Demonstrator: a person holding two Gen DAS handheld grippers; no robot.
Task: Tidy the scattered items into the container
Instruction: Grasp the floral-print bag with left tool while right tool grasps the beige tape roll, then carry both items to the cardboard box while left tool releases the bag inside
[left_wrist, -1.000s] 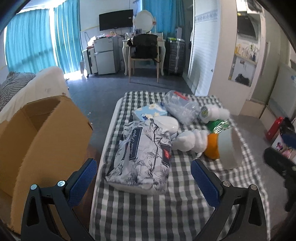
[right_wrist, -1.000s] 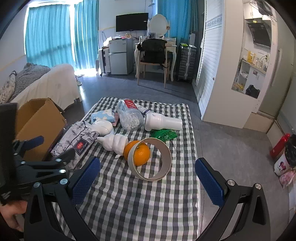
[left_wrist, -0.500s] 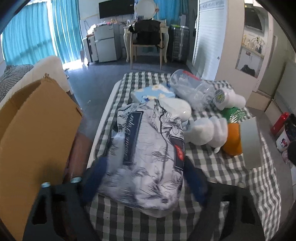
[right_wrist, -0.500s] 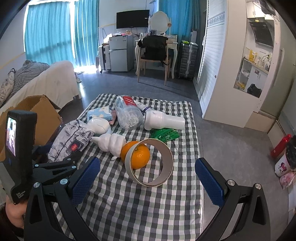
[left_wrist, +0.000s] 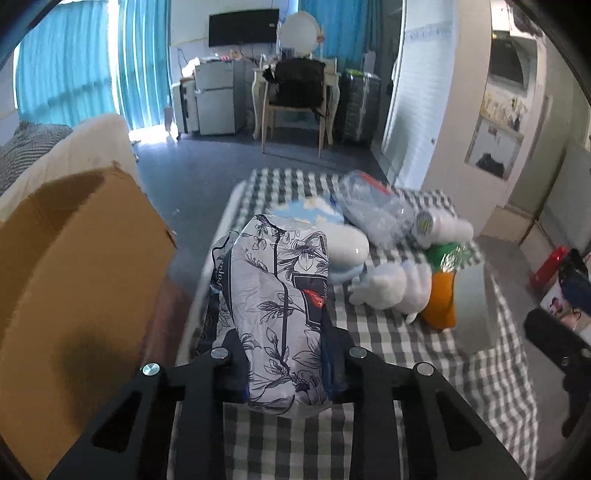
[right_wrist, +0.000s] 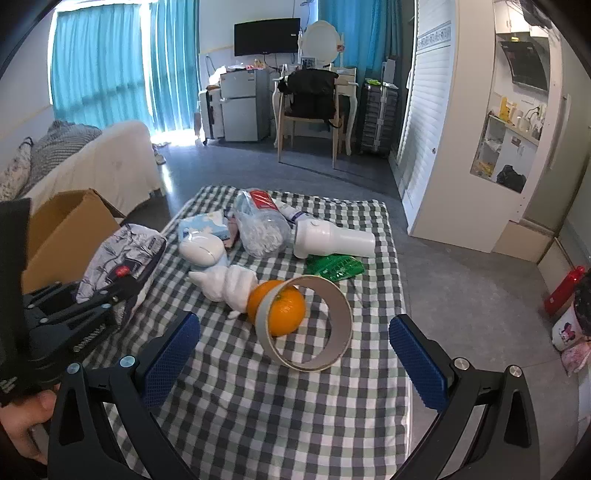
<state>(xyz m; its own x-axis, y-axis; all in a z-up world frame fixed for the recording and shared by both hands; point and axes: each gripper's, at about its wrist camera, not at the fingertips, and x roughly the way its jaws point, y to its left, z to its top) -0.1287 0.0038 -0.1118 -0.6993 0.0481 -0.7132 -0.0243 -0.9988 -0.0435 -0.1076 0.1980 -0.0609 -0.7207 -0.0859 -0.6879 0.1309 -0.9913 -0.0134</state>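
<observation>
Left gripper (left_wrist: 284, 354) is clamped on the tissue pack (left_wrist: 280, 295) at the desk's (left_wrist: 424, 406) left edge, beside the cardboard box (left_wrist: 74, 258). Right gripper (right_wrist: 291, 354) is held open, empty, over the cloth. Risk judged: the soft pack may be squeezed out or sag during the lift, since only its near end is pinched. Pack is seen as floral-printed, plastic-wrapped, visibly compressed.

The tissue pack (left_wrist: 280, 295) is grey-white with dark floral line print; the cloth (right_wrist: 258, 398) beneath it is black-and-white check. Right of the pack: an orange (right_wrist: 284, 308), a green packet (right_wrist: 334, 266). Left: a brown cardboard box (left_wrist: 74, 266).
</observation>
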